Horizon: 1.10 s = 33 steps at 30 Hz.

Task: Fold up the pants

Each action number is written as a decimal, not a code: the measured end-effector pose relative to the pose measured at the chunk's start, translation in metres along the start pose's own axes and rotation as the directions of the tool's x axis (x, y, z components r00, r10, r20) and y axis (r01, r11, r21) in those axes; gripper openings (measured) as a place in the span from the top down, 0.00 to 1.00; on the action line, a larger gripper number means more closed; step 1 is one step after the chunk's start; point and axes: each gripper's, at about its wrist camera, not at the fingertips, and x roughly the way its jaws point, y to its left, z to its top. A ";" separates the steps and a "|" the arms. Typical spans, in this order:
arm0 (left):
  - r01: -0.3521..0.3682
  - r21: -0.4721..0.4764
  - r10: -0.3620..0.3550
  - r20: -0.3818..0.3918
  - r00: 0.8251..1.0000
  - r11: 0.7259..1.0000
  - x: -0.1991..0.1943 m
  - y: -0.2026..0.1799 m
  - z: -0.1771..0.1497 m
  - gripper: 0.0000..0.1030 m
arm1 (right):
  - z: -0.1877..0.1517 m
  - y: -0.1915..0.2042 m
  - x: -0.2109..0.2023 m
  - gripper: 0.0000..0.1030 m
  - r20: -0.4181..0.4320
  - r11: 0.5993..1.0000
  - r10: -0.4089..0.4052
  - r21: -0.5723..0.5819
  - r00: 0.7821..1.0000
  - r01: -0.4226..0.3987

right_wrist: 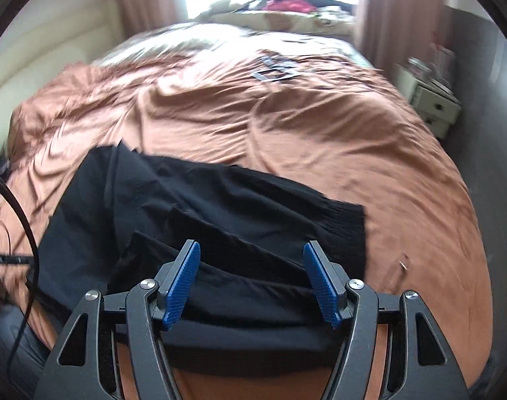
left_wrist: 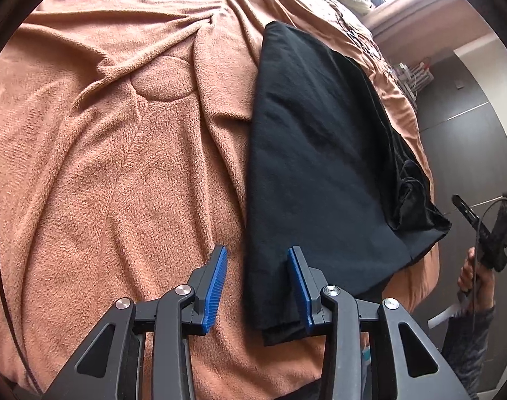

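Observation:
Black pants (left_wrist: pixel 320 153) lie folded into a long stack on a wrinkled orange-brown blanket (left_wrist: pixel 120 153) on a bed. My left gripper (left_wrist: pixel 258 261) is open and empty, hovering over the left near edge of the pants. In the right wrist view the pants (right_wrist: pixel 193 206) lie in layered folds, with the ribbed waistband (right_wrist: pixel 348 230) at the right. My right gripper (right_wrist: pixel 251 260) is open and empty just above the near edge of the stack. The right gripper also shows in the left wrist view (left_wrist: pixel 487 230), beyond the bed's edge, held in a hand.
The blanket (right_wrist: pixel 320 126) covers the whole bed. A white bedside drawer unit (right_wrist: pixel 433 106) stands at the far right. Pillows and clothes (right_wrist: pixel 287 10) pile up by the bright window. A black cable (right_wrist: pixel 23 233) hangs at the left. Dark wardrobe doors (left_wrist: pixel 470 126) stand right of the bed.

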 end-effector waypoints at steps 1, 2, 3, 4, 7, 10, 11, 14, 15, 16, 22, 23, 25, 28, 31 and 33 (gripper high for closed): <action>0.001 -0.002 -0.001 -0.001 1.000 1.000 0.001 0.000 0.000 0.61 | 0.003 0.006 0.006 0.39 -0.014 0.999 0.004 -0.033 1.000 -0.005; 0.001 -0.003 -0.001 -0.002 1.000 1.000 0.001 0.000 0.000 0.61 | 0.007 0.005 0.012 0.40 -0.023 0.999 0.009 -0.052 1.000 -0.010; 0.001 -0.003 -0.001 -0.002 1.000 1.000 0.001 0.000 0.001 0.61 | 0.011 0.011 0.019 0.43 -0.038 0.996 0.018 -0.082 0.999 -0.021; 0.000 -0.003 0.000 -0.002 1.000 1.000 0.001 0.000 0.001 0.61 | 0.014 0.015 0.024 0.44 -0.052 0.994 0.028 -0.105 0.998 -0.034; 0.000 -0.004 0.000 -0.003 1.000 1.000 0.001 0.001 0.001 0.61 | 0.025 0.020 0.038 0.49 -0.091 0.986 0.053 -0.156 0.994 -0.067; -0.001 -0.003 0.001 -0.006 1.000 1.000 0.001 0.001 0.001 0.61 | 0.033 0.023 0.054 0.50 -0.128 0.977 0.063 -0.197 0.990 -0.088; 0.000 -0.005 0.000 -0.009 1.000 1.000 0.002 0.001 0.001 0.61 | 0.035 0.024 0.059 0.50 -0.136 0.973 0.069 -0.209 0.988 -0.096; -0.003 -0.008 0.003 -0.018 1.000 1.000 0.004 0.001 0.002 0.61 | 0.041 0.026 0.073 0.57 -0.163 0.965 0.085 -0.233 0.983 -0.122; -0.005 -0.007 0.005 -0.019 1.000 1.000 0.005 0.000 0.002 0.61 | 0.042 0.026 0.078 0.68 -0.176 0.963 0.091 -0.237 0.980 -0.132; -0.008 -0.006 0.008 -0.021 1.000 1.000 0.005 -0.001 0.002 0.61 | 0.043 0.026 0.085 0.73 -0.192 0.961 0.095 -0.239 0.977 -0.141; -0.008 -0.003 0.008 -0.023 1.000 1.000 0.006 -0.003 0.003 0.61 | 0.045 0.023 0.086 0.99 -0.178 0.962 0.088 -0.239 0.980 -0.130; -0.010 -0.004 0.010 -0.021 1.000 1.000 0.006 -0.004 0.002 0.62 | 0.045 0.022 0.084 0.99 -0.168 0.965 0.085 -0.231 0.982 -0.123; -0.022 -0.005 0.022 -0.014 1.000 1.000 0.005 -0.004 0.002 0.68 | 0.047 0.015 0.075 0.99 -0.131 0.974 0.070 -0.204 0.989 -0.096; -0.029 -0.004 0.029 0.005 1.000 1.000 0.002 -0.004 0.001 0.75 | 0.052 -0.003 0.058 0.99 -0.075 0.989 0.040 -0.141 0.996 -0.050; -0.029 -0.006 0.029 0.008 1.000 1.000 0.001 -0.004 0.001 0.80 | 0.054 -0.019 0.046 0.99 -0.041 0.996 0.015 -0.091 0.999 -0.019; -0.031 -0.003 0.031 0.010 0.999 1.000 0.001 -0.005 0.001 0.80 | 0.053 -0.029 0.038 0.99 -0.022 0.998 -0.015 -0.060 1.000 0.013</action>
